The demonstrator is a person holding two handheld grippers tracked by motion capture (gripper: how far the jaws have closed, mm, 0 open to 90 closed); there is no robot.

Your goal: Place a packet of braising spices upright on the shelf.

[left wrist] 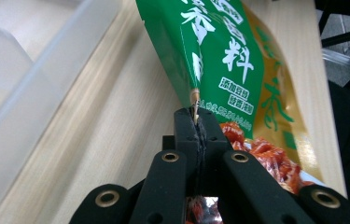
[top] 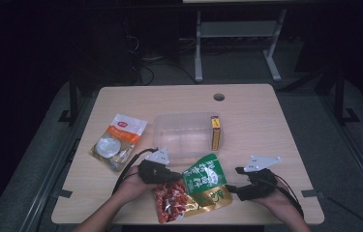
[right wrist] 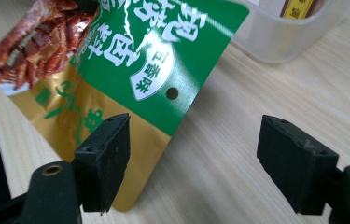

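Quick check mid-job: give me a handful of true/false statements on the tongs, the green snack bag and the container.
1. The left tongs are shut on the green snack bag. True.
2. The right tongs grip the bag too. False: they are open beside its edge.
3. The yellow box stands inside the clear container. True.
4. The orange-and-white pouch lies in the container. False: it lies on the table, left of it.
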